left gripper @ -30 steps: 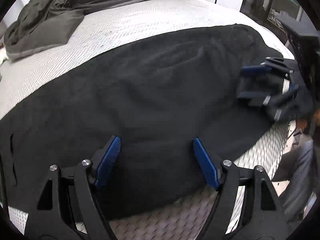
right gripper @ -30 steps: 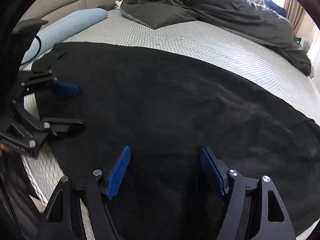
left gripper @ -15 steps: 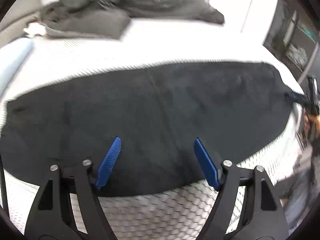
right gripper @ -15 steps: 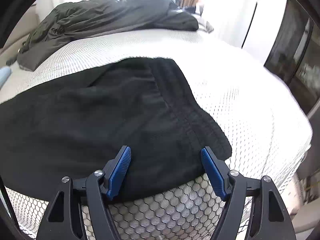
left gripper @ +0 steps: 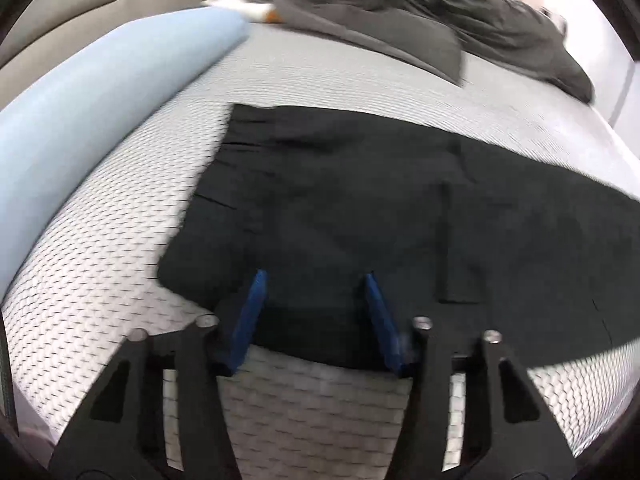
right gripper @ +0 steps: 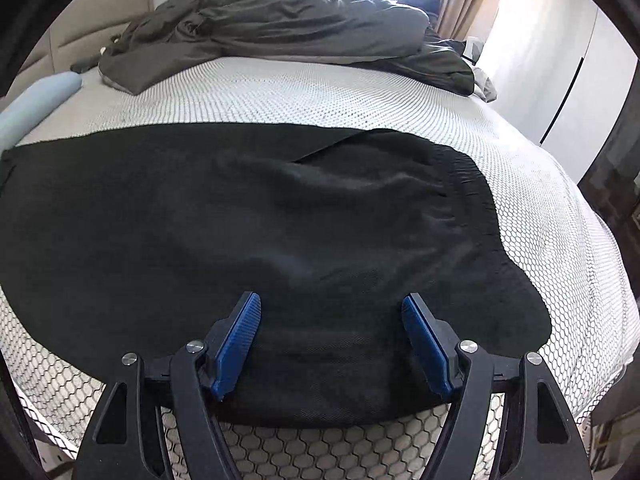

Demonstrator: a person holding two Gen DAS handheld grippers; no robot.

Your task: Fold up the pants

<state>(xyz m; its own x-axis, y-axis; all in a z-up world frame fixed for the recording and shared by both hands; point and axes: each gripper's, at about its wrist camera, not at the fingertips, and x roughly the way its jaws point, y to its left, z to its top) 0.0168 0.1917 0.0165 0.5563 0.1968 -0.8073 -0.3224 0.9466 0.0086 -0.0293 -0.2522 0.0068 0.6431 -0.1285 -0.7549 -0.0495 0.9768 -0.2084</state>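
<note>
Black pants (left gripper: 400,200) lie flat and lengthwise across the white mesh mattress (left gripper: 120,280). In the left wrist view the leg-cuff end (left gripper: 224,168) is at the left. My left gripper (left gripper: 314,280) hangs over the pants' near edge by that end. Its jaws are closing, with black fabric between the blue pads (left gripper: 252,312), and a gap still shows. In the right wrist view the pants (right gripper: 240,220) fill the middle, with the gathered waistband (right gripper: 468,184) at the right. My right gripper (right gripper: 332,304) stands open and wide over the near edge, a little left of the waistband.
A pale blue bolster (left gripper: 80,120) lies along the beige headboard side. It shows in the right wrist view too, as the bolster (right gripper: 36,100) at the far left. A crumpled grey duvet (right gripper: 280,28) covers the far part of the bed. White wardrobe doors (right gripper: 580,80) stand beyond the bed's right edge.
The left gripper has swung from the middle of the pants to the cuff end, and its jaws have narrowed. The right gripper has swung to the waistband end and stayed wide.
</note>
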